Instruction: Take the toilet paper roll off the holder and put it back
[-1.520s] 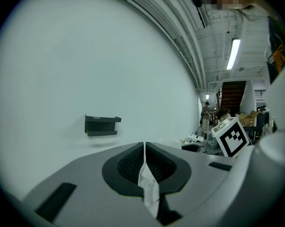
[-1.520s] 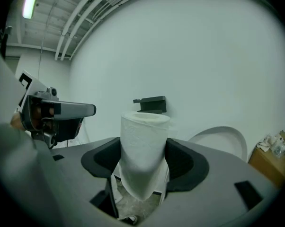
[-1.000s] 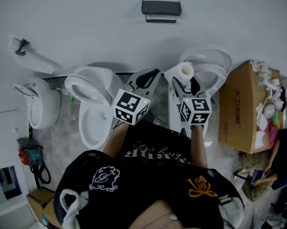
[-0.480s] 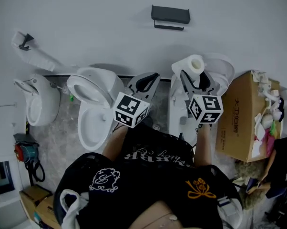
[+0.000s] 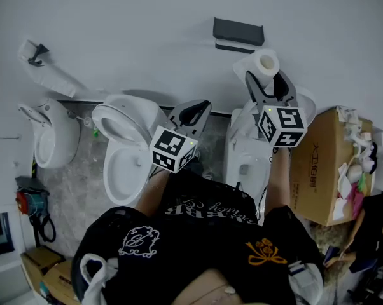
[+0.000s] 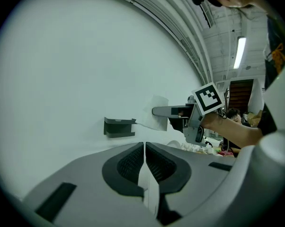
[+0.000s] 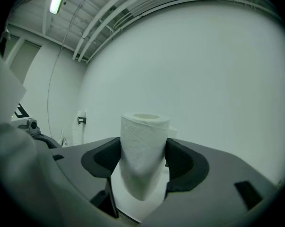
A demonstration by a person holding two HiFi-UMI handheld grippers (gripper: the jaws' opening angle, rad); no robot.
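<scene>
We gripped the toilet paper roll (image 5: 260,64) in our right gripper (image 5: 264,76) below the upper-centre holder (image 5: 238,32), left gripper (image 5: 198,110) closed empty; rehanging likely needed its core aligned.

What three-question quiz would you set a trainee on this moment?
1. True or false: the toilet paper roll is off the holder.
2. The left gripper is: A open; B shut on nothing; C shut on the roll.
3. Which gripper holds the roll?

Key: 1 true. 2 B. 3 the right gripper.
</scene>
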